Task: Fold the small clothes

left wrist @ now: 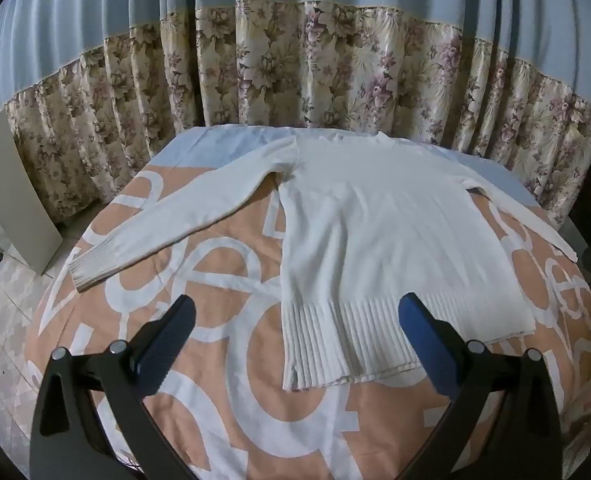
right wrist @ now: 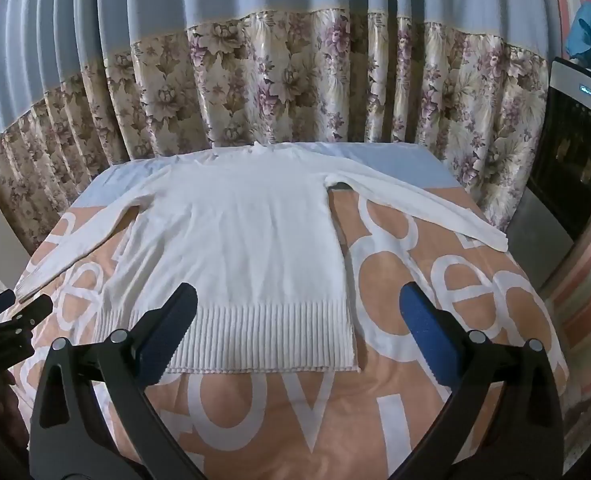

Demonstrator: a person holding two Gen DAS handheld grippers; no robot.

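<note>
The left gripper (left wrist: 297, 318) is hanging above the near edge of the bed with its jaws released wide, nothing between them; its fingers (left wrist: 417, 320) are wearing ridged blue rubber pads on matte black angular arms. Just ahead of and between these jaws the ribbed hem (left wrist: 335, 344) of the white sweater (left wrist: 375, 232) is lying flat, its vertical knit ridges running to a thin edge. The right gripper (right wrist: 299, 316) is hovering likewise, jaws spread wide and gripping nothing, the same hem lying just beyond its left pad and the bare cover beyond its right pad.

Further out from the jaws, the sweater's body is spreading smooth and fine-knit, faintly creased, neck end farthest away. One long sleeve (left wrist: 167, 216) is stretching diagonally left of the left jaws, ending in a ribbed cuff (left wrist: 91, 268); the other sleeve (right wrist: 423, 204) is reaching right of the right jaws toward the bed's corner.

Under the sweater, the bed cover (left wrist: 223, 360) is showing peach cloth with big rounded white letter shapes. Beyond the bed, a pleated curtain (right wrist: 279, 80) is hanging, glossy floral fabric below and plain blue above. Far right of the right jaws a dark appliance (right wrist: 575, 152) is standing.
</note>
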